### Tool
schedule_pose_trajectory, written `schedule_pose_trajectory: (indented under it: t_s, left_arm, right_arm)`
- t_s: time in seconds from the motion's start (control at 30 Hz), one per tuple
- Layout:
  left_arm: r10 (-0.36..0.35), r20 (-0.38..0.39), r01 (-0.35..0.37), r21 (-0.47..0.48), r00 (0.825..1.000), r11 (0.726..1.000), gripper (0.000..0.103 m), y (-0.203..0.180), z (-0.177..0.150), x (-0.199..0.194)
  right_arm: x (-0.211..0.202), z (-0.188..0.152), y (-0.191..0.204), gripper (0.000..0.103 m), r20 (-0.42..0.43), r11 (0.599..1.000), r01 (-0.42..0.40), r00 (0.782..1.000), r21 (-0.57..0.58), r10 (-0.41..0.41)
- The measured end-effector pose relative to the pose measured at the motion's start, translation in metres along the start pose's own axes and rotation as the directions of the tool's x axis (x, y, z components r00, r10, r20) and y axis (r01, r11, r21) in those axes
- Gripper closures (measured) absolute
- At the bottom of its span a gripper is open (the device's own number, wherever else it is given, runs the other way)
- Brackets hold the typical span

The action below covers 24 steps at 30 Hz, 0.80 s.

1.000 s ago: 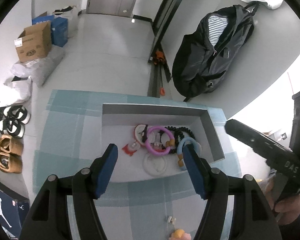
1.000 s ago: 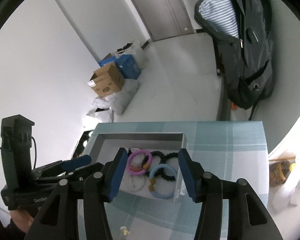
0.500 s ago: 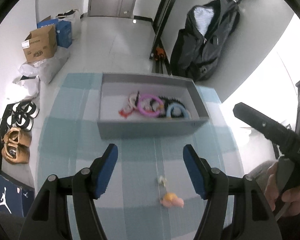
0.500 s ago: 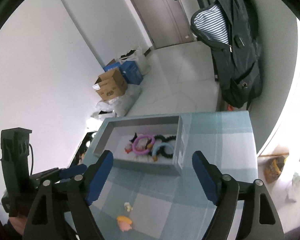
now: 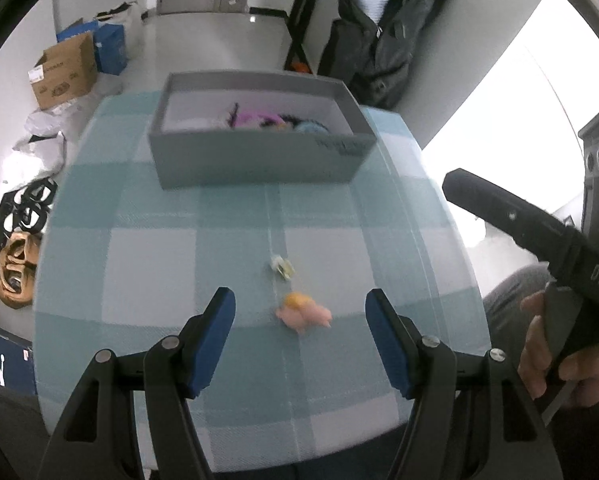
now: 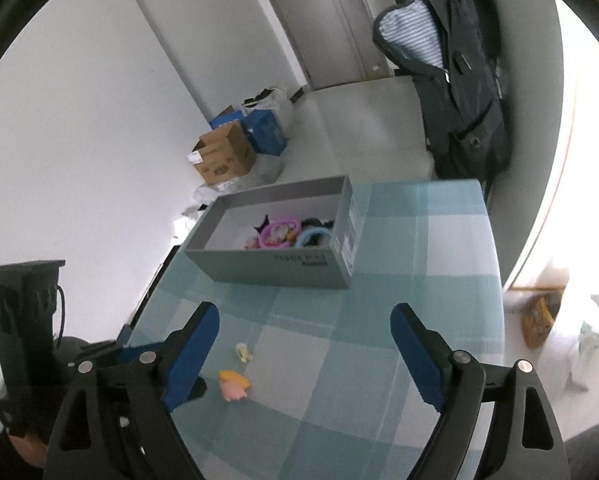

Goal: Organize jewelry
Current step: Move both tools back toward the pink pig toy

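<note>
At the bottom of the left wrist view, the left gripper (image 5: 299, 336) is held wide apart and empty above the checked tablecloth (image 5: 147, 264). Between its fingers, at centre, a pink charm (image 5: 304, 314) and a small pale trinket (image 5: 282, 268) are seen loose, probably awaiting collection. In the right wrist view, the right gripper (image 6: 304, 352) is likewise spread, touching nothing. Toward the top, the grey box (image 5: 259, 160) is shown already holding bracelets (image 6: 286, 233).
</note>
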<state>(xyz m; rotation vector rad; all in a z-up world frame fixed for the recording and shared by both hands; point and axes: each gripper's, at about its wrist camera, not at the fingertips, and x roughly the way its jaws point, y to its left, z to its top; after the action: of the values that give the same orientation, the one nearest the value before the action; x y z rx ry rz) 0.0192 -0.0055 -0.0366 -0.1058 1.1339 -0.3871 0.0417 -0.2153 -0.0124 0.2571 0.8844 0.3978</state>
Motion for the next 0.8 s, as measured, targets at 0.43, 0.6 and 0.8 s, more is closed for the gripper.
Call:
schedule_pose_trajectory:
  t_s: [0.43, 0.6, 0.8]
  left_arm:
    - [0.084, -0.039, -0.08, 0.075, 0.996, 0.994, 0.04, -0.009, -0.007, 0.027]
    - [0.104, -0.018, -0.102, 0.098, 0.994, 0.99, 0.04, -0.016, -0.004, 0.034]
    - [0.094, -0.068, -0.087, 0.096, 0.993, 0.992, 0.065, -0.014, -0.005, 0.05]
  right_arm:
    - [0.005, -0.018, -0.02, 0.008, -0.05, 0.999, 0.033, 0.998, 0.03, -0.031]
    - [0.011, -0.018, -0.03, 0.007, -0.073, 0.996, 0.048, 0.996, 0.071, -0.042]
    - [0.015, -0.017, -0.035, 0.007, -0.081, 0.994, 0.049, 0.996, 0.094, -0.042]
